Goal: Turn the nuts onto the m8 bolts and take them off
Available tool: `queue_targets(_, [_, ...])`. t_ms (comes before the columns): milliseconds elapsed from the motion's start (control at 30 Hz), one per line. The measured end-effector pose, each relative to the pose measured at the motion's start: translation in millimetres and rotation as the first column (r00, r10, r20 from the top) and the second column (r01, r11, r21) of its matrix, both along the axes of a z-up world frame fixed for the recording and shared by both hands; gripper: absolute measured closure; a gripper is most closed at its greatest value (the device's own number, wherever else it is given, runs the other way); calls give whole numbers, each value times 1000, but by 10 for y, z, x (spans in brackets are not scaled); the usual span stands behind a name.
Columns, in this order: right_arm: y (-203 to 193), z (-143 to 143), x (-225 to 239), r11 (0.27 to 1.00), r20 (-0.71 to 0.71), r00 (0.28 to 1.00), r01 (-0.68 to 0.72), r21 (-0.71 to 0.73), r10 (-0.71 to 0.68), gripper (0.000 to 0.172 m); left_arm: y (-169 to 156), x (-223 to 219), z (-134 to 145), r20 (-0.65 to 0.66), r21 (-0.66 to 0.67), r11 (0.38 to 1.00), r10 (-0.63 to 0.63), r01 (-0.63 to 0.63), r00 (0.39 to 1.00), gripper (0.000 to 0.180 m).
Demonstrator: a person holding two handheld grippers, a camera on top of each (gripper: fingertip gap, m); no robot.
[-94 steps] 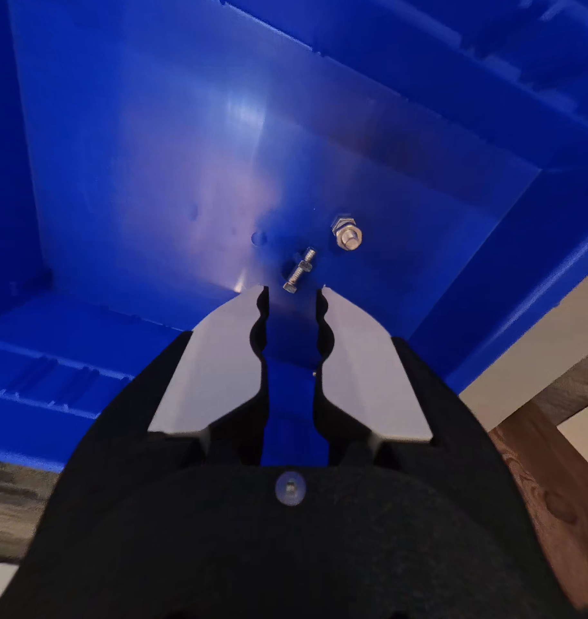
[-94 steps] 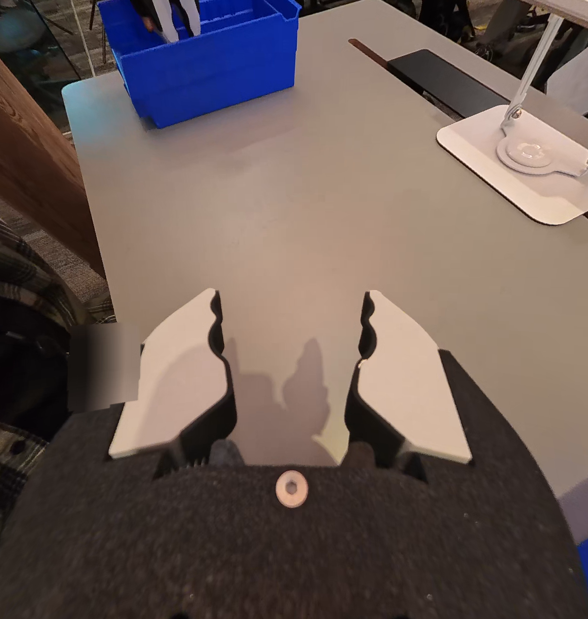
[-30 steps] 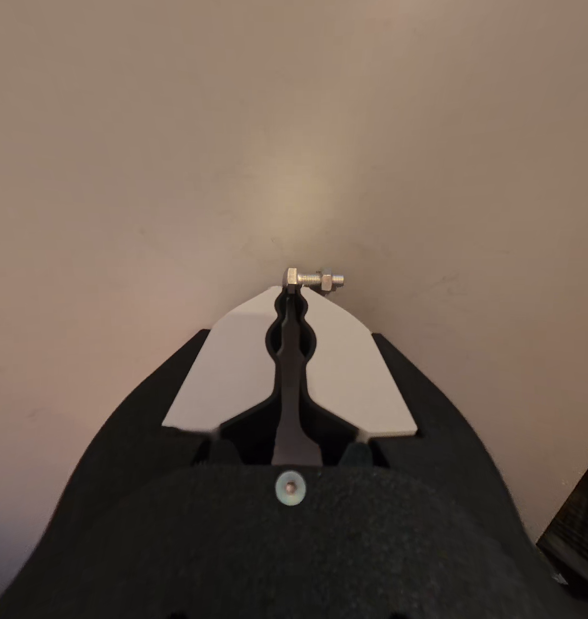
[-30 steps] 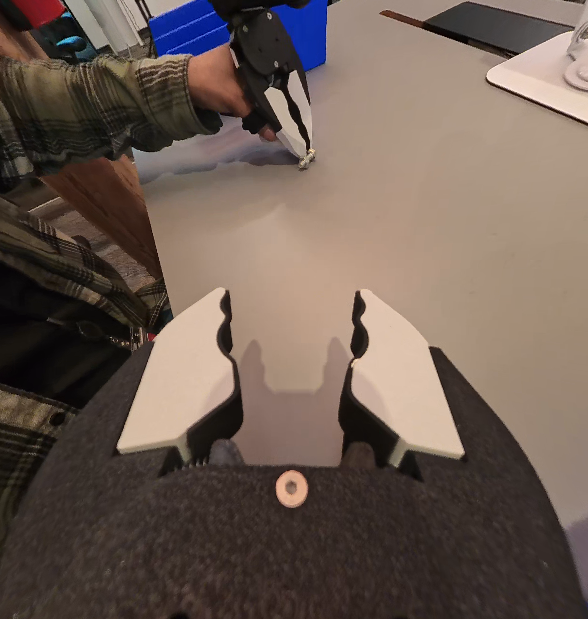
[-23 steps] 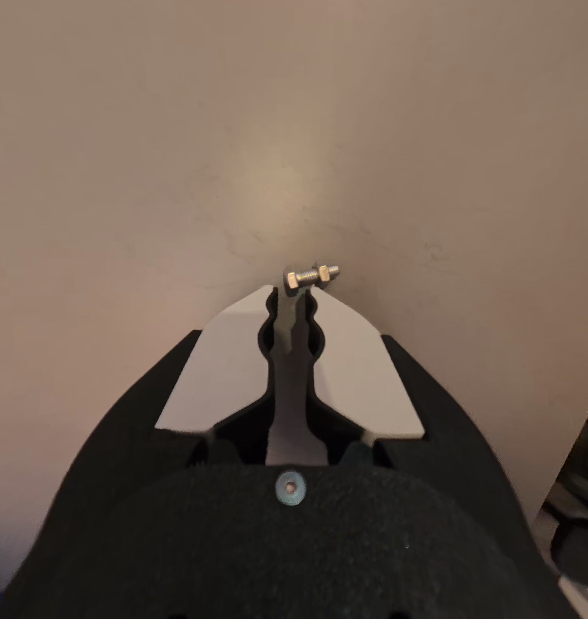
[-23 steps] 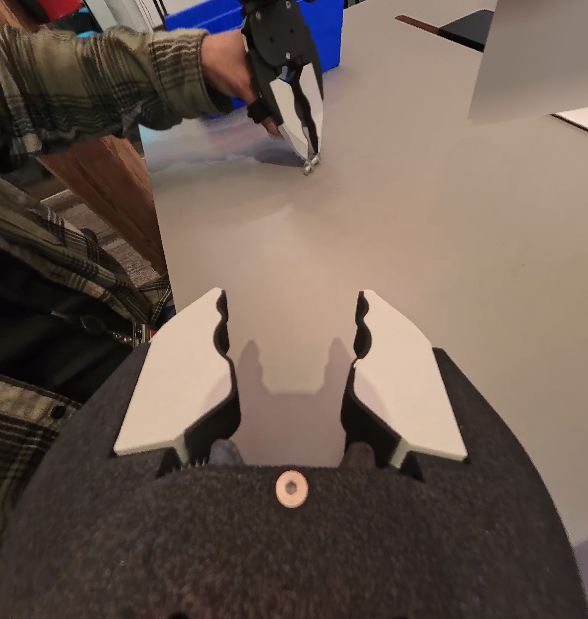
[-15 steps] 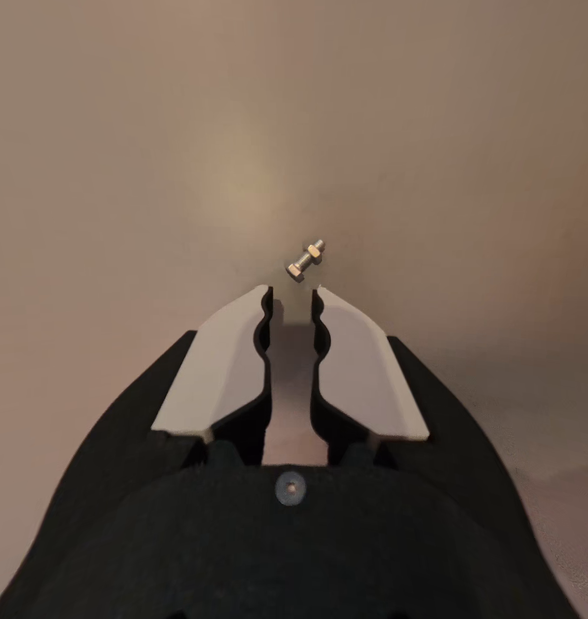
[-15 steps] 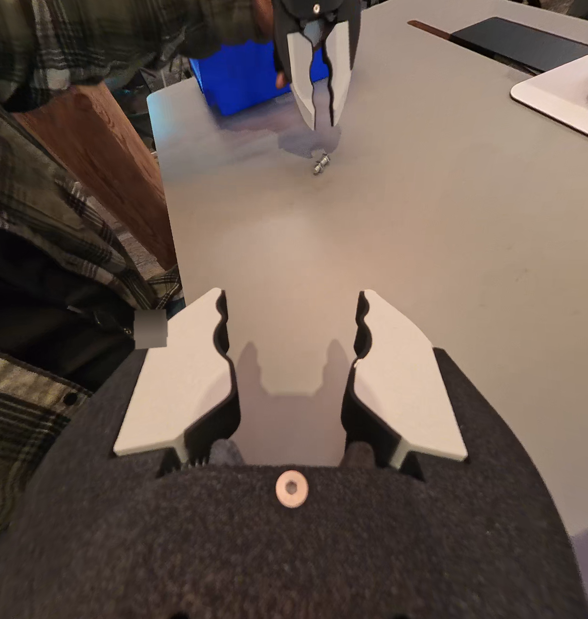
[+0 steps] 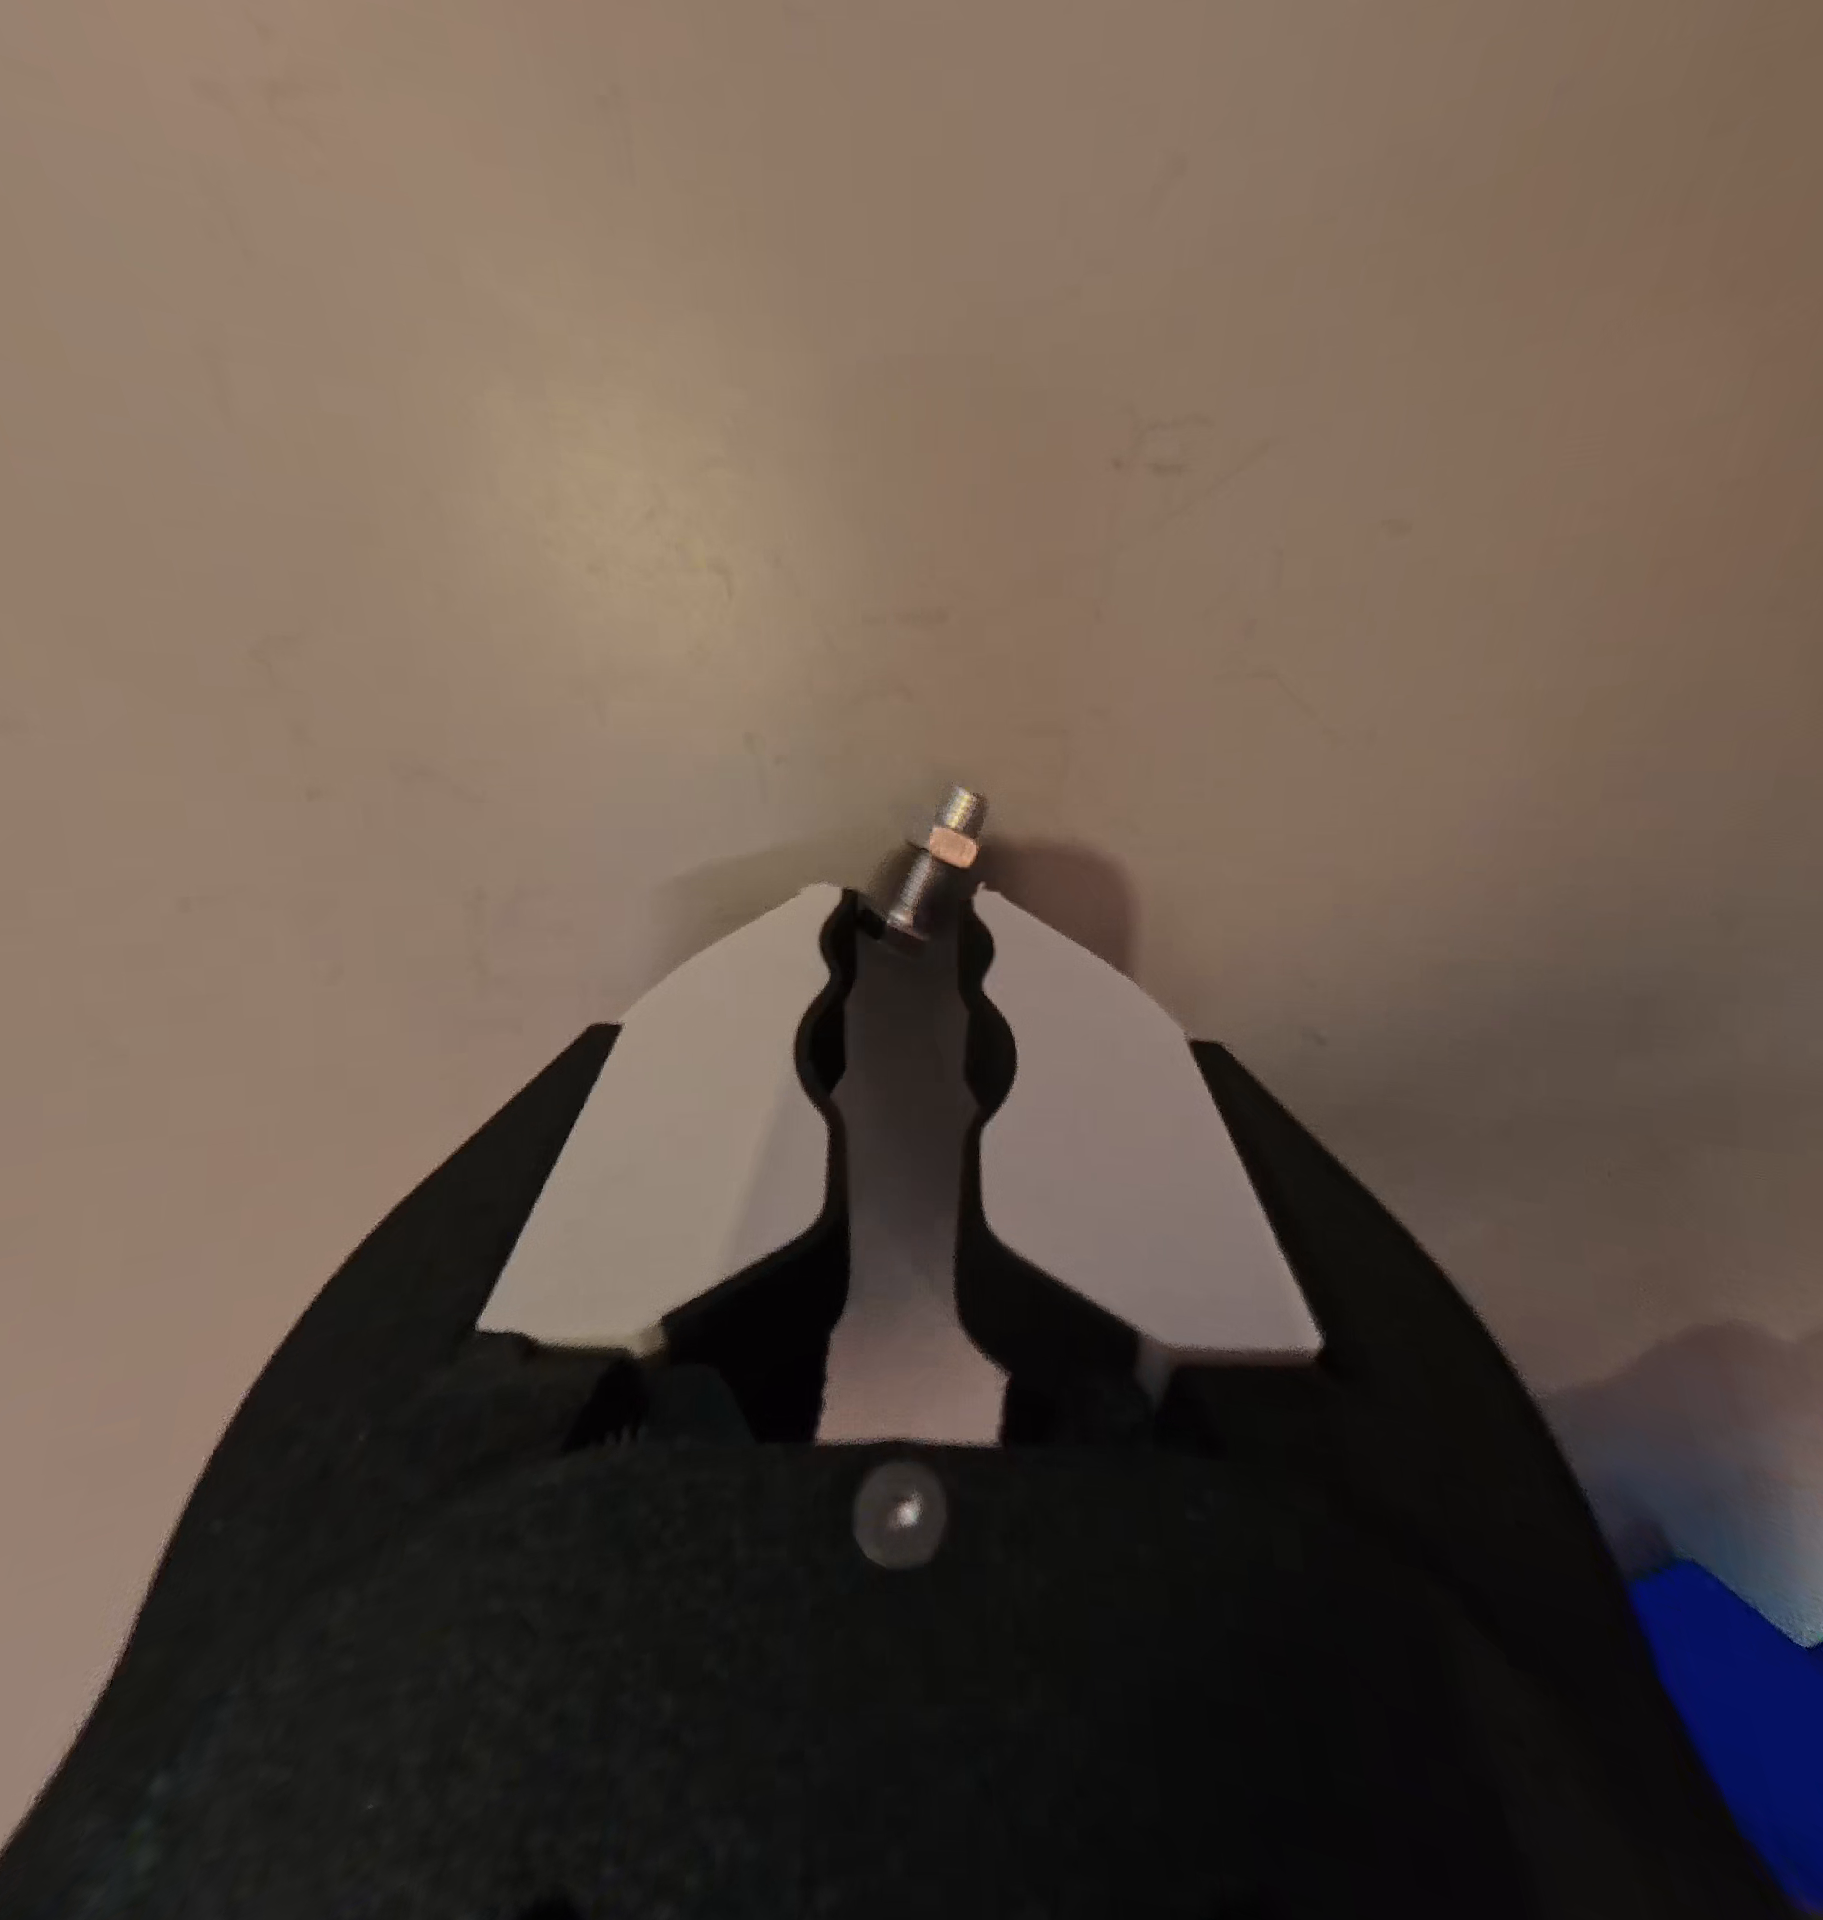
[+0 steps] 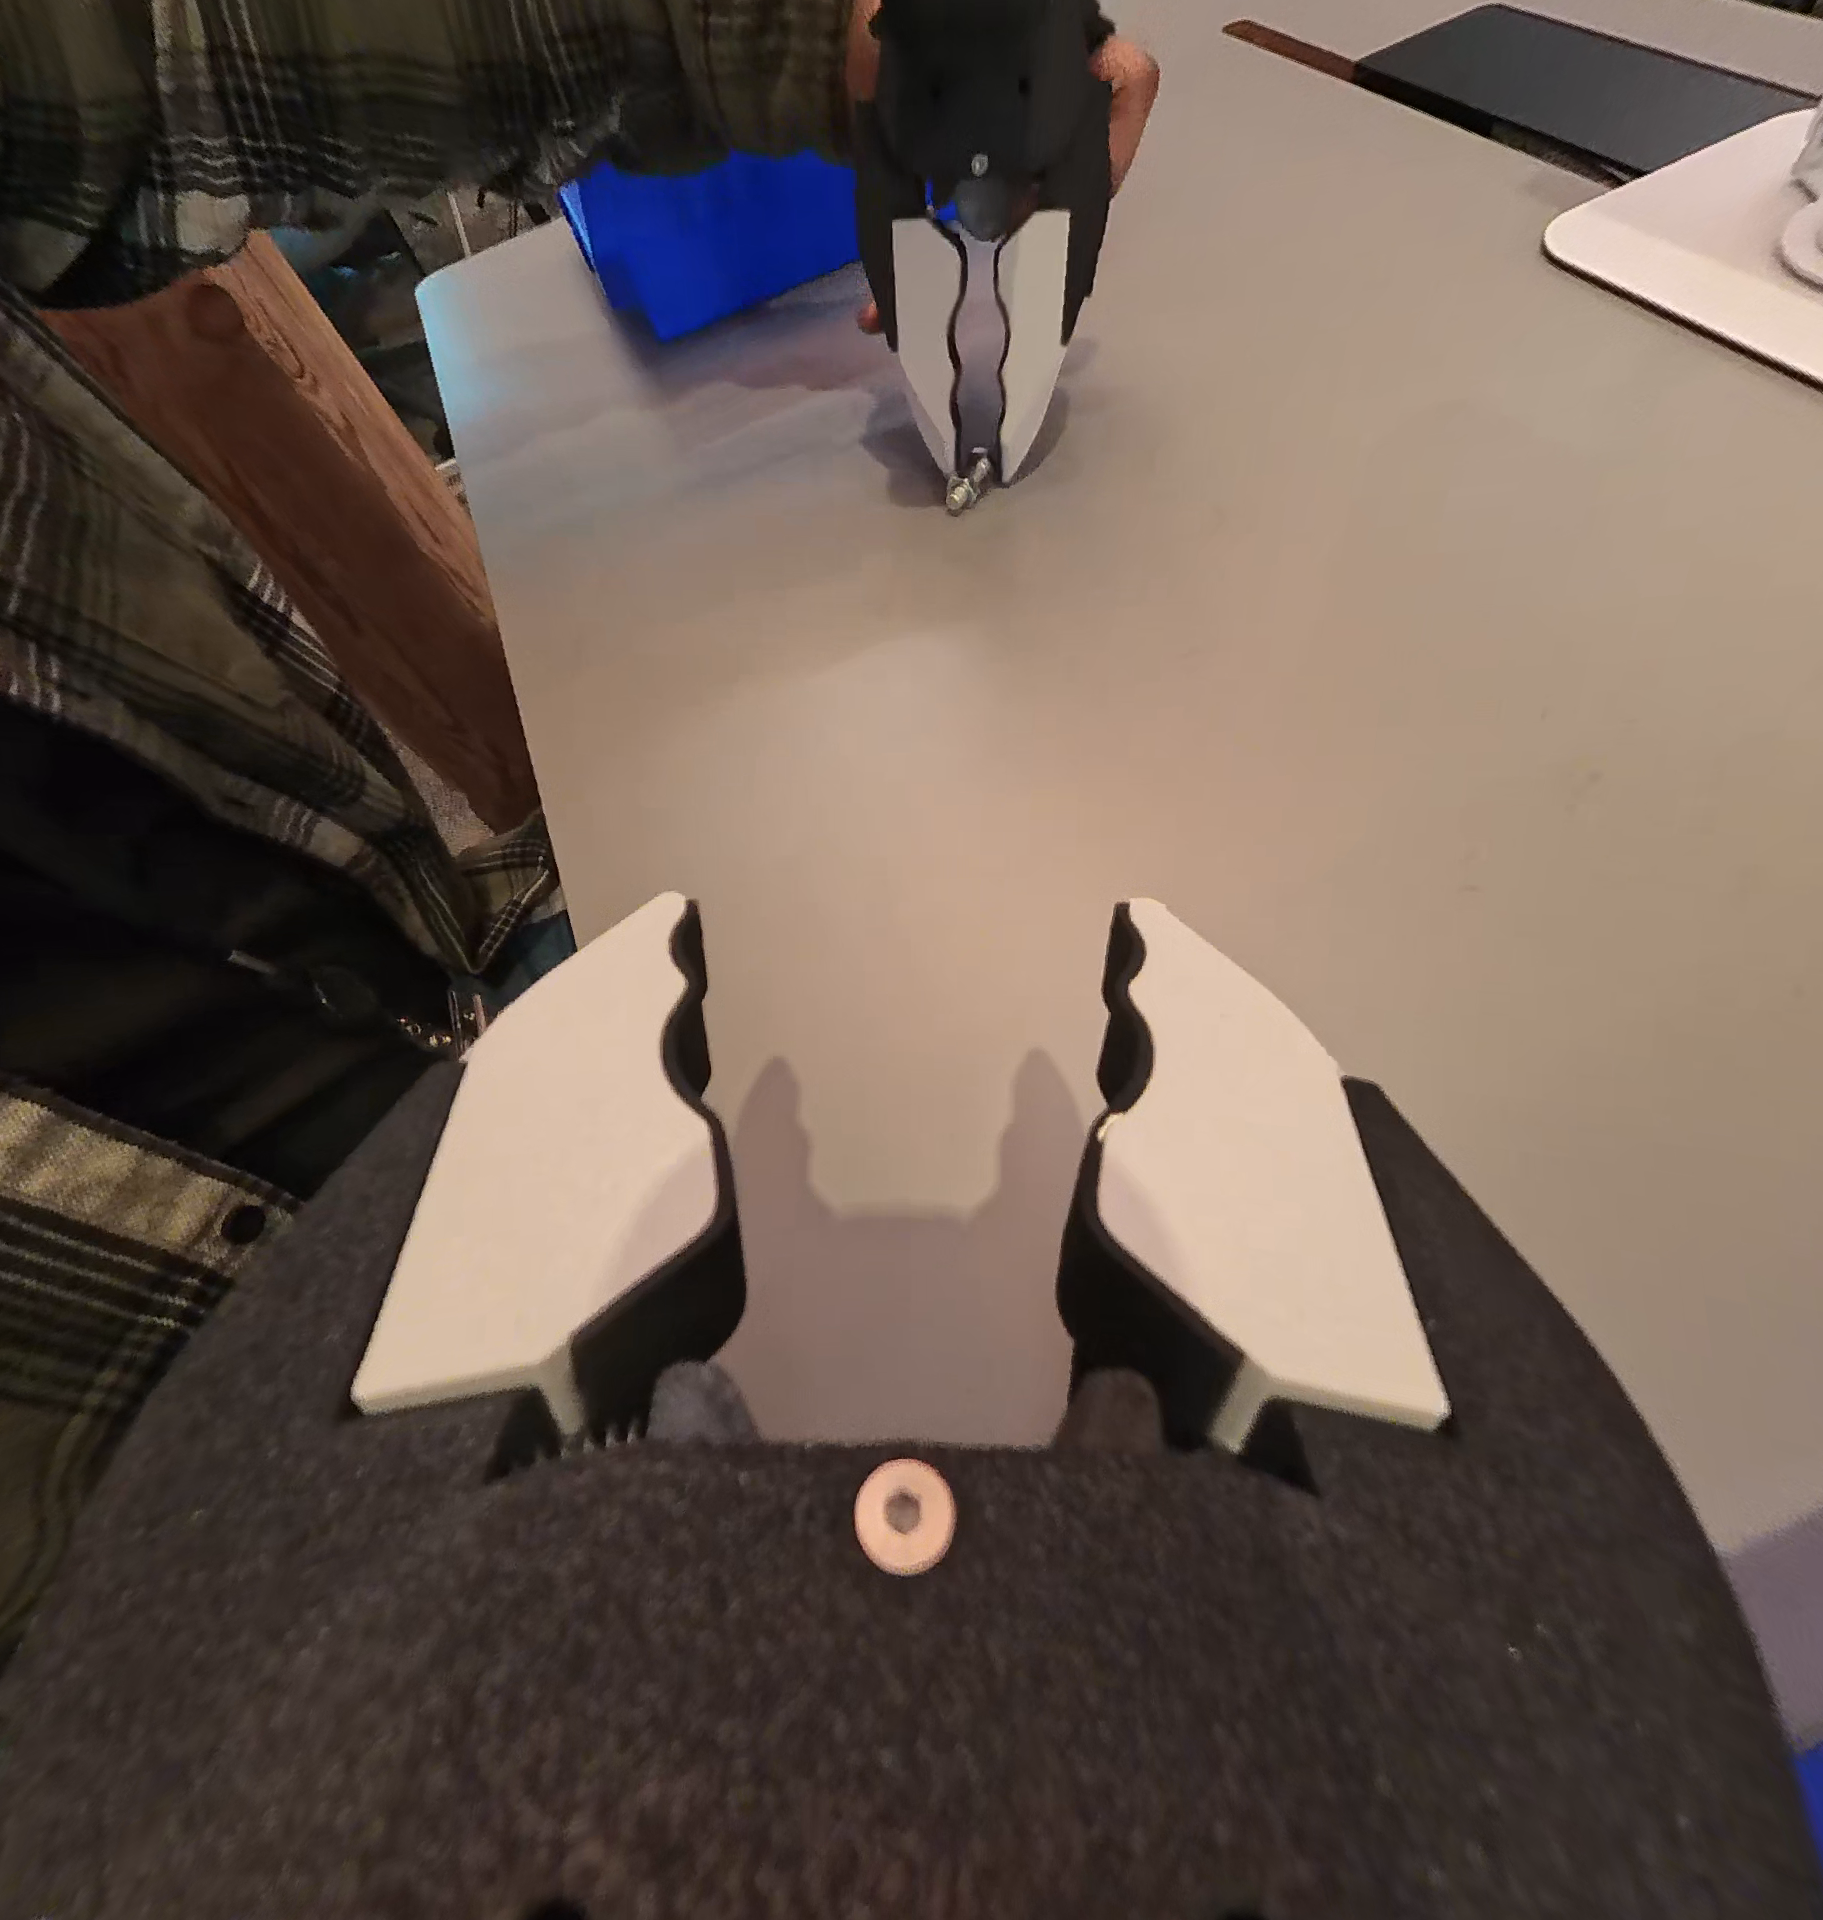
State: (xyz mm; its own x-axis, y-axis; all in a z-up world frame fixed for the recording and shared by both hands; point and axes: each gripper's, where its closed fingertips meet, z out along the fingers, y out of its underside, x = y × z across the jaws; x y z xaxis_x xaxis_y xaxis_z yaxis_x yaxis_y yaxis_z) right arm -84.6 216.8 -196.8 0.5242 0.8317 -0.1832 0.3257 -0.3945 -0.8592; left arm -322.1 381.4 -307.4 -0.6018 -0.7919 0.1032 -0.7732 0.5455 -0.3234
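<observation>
The left gripper (image 9: 907,902) is down at the grey table (image 9: 471,520), its narrow jaws set around the head end of a bolt (image 9: 917,894) with a nut (image 9: 954,854) partway along it; whether they press it I cannot tell. The right gripper (image 10: 902,914) hangs wide and empty over the near table.
</observation>
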Motion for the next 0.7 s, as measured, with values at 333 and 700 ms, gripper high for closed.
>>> queue_targets(333, [41,27,-92,1000,-12,1000,-13,15,14,100,-16,16,7,60,-47,978,205,-202,977,167])
queue_targets(700, [637,293,-774,980,-136,985,-78,183,104,110,-159,659,974,511,-606,672,739,-425,440,167])
